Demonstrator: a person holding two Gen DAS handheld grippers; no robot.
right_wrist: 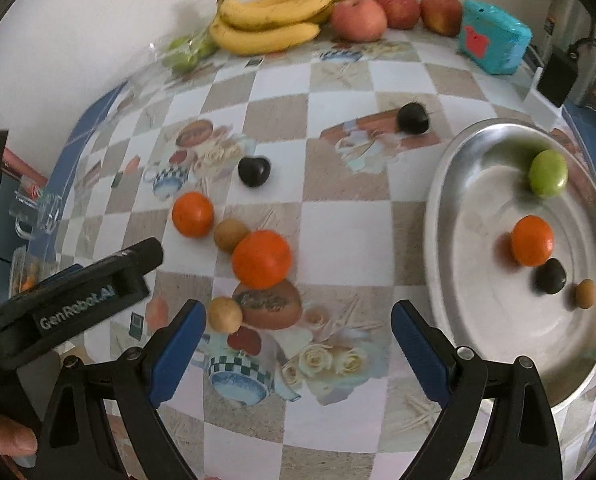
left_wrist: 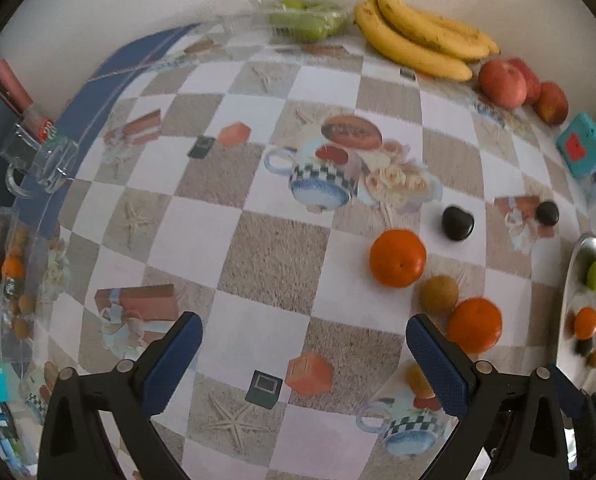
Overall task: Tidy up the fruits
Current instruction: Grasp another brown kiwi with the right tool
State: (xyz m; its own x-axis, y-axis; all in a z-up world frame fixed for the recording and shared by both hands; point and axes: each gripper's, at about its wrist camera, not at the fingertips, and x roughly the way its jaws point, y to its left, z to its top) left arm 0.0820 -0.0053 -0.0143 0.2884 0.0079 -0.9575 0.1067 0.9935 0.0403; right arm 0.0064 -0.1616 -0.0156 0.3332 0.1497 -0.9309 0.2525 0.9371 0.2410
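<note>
Loose fruit lies on the patterned tablecloth: two oranges (right_wrist: 261, 259) (right_wrist: 192, 214), two small brown fruits (right_wrist: 230, 234) (right_wrist: 224, 314) and two dark plums (right_wrist: 254, 171) (right_wrist: 413, 118). A metal tray (right_wrist: 449, 184) at the right holds a green fruit (right_wrist: 547, 173), an orange (right_wrist: 532, 241), a dark plum (right_wrist: 551, 276) and a small brown fruit (right_wrist: 585, 293). My right gripper (right_wrist: 298, 344) is open and empty, just in front of the nearer orange. My left gripper (left_wrist: 303, 356) is open and empty, left of an orange (left_wrist: 474, 324); its body (right_wrist: 78, 300) shows in the right wrist view.
Bananas (right_wrist: 270, 20), three red apples (right_wrist: 359, 19) and bagged green fruit (right_wrist: 186, 52) line the back wall. A teal box (right_wrist: 493, 38) and a black device (right_wrist: 557, 80) sit at back right. A glass mug (left_wrist: 38, 156) and clear container (left_wrist: 6, 280) stand at the left edge.
</note>
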